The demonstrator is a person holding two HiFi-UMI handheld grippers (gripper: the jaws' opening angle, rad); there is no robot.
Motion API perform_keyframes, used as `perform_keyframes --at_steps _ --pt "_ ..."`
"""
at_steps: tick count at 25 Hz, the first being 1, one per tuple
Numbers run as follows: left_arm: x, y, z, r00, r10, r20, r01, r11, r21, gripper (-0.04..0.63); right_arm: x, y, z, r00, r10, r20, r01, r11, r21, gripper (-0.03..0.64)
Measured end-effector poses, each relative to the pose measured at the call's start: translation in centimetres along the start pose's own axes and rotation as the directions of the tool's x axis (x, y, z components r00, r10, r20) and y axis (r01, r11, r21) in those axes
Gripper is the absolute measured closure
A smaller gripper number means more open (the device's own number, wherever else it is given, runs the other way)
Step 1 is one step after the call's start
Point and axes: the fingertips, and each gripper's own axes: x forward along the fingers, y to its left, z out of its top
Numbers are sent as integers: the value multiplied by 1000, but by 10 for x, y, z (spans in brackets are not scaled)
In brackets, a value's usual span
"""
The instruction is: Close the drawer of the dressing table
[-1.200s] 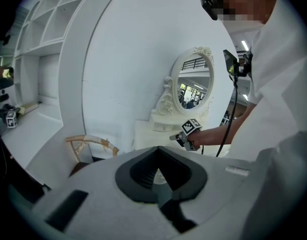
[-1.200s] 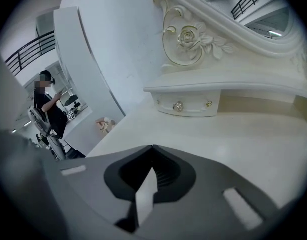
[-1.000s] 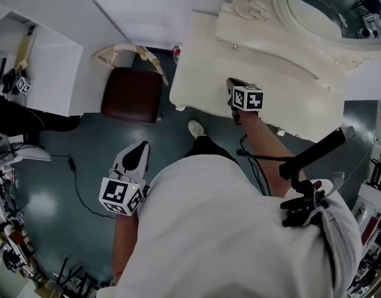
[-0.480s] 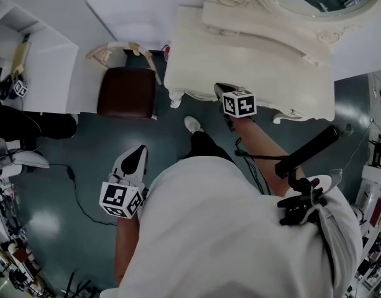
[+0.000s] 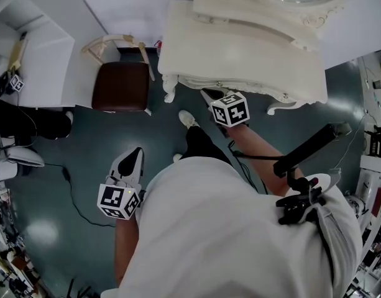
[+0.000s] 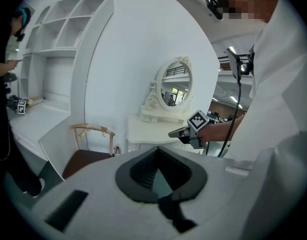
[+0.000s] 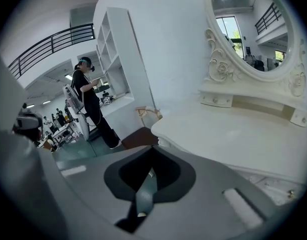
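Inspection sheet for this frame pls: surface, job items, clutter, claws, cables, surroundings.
Surface: dressing table top, cream, bare.
Job's things: table front, no drawer seen standing out in the head view.
Clutter: nothing seen on the top.
Grippers: right claw shut, empty, at the table's front edge; left claw shut, empty, low over the floor.
Cables: floor cable at left; black lead running back from the right gripper.
Surroundings: chair with brown seat left of the table, oval mirror, white shelf unit, person in black.
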Motion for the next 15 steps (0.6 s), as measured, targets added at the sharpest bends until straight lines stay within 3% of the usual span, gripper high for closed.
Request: perform_keyframes --at_steps 15 --pt "-25 -37 -36 1000 -21 11 21 1000 0 594 -51 56 -33 998 62 4 -62 993 -105 617"
